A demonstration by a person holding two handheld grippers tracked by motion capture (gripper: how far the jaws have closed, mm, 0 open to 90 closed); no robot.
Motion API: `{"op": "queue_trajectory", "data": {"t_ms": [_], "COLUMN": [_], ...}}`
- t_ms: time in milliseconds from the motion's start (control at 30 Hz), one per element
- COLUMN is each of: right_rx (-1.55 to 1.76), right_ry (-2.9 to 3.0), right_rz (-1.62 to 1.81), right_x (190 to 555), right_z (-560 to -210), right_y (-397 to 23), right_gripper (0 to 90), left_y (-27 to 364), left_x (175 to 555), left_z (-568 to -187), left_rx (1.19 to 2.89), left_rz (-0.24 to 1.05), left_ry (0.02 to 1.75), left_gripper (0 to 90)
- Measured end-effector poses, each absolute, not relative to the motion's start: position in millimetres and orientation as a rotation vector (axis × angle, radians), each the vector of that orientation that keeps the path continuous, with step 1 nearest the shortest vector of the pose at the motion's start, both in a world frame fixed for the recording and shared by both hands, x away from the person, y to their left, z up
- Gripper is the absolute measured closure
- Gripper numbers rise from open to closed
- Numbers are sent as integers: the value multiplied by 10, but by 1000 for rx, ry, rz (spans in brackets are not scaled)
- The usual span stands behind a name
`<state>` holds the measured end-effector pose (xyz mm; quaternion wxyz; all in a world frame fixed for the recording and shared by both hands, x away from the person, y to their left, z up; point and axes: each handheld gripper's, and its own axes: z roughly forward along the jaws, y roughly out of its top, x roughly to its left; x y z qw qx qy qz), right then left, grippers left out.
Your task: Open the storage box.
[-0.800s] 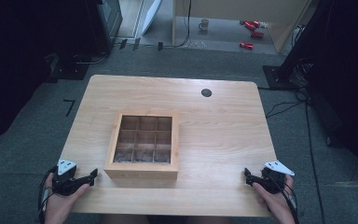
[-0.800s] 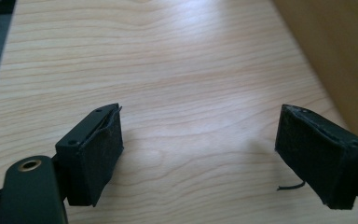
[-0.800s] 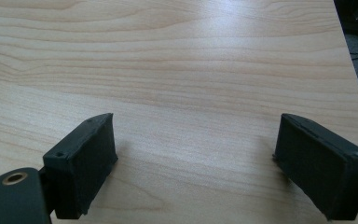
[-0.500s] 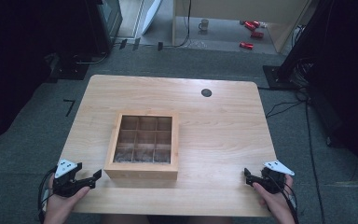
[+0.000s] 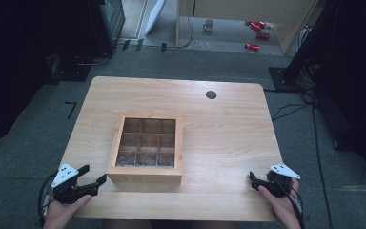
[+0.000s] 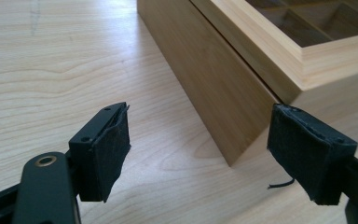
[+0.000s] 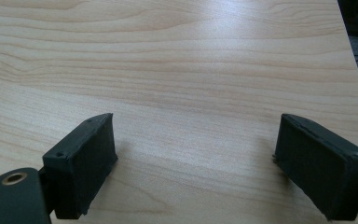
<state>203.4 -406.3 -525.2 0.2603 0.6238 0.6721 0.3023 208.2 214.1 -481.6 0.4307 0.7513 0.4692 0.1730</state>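
Risk lay ahead of the left tool [image 5: 93, 182], spread and empty: the wooden box [image 5: 146, 148] sat just beyond its tips, one corner between them, so a skewed approach could shove it across the surface [image 5: 228, 129]. The right tool [image 5: 253, 180] was spread, well apart.

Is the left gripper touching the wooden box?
Apart. The left gripper view shows bare table between the open left gripper and the box corner, with neither pad on the wood.
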Motion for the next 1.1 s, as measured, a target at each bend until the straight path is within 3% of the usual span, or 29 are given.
{"op": "queue_trajectory", "data": {"t_ms": [300,633,1100], "right_rx": [1689,1694,1552], "right_ry": [1818,1811,1888], "right_rz": [817,809,961], "right_x": [2033,2019,2016], "right_z": [-5252,-5245,-5032], "right_y": [-4059,-3975,-3336], "right_gripper": [120,136,138], "left_y": [1969,1757,1723], "left_x": [2060,2089,2088], "left_z": [-4818,-4855,-4842], "left_rx": [1924,1956,1940], "left_rz": [397,388,377], "left_ry": [1094,1082,1074], "left_gripper": [229,367,377]}}
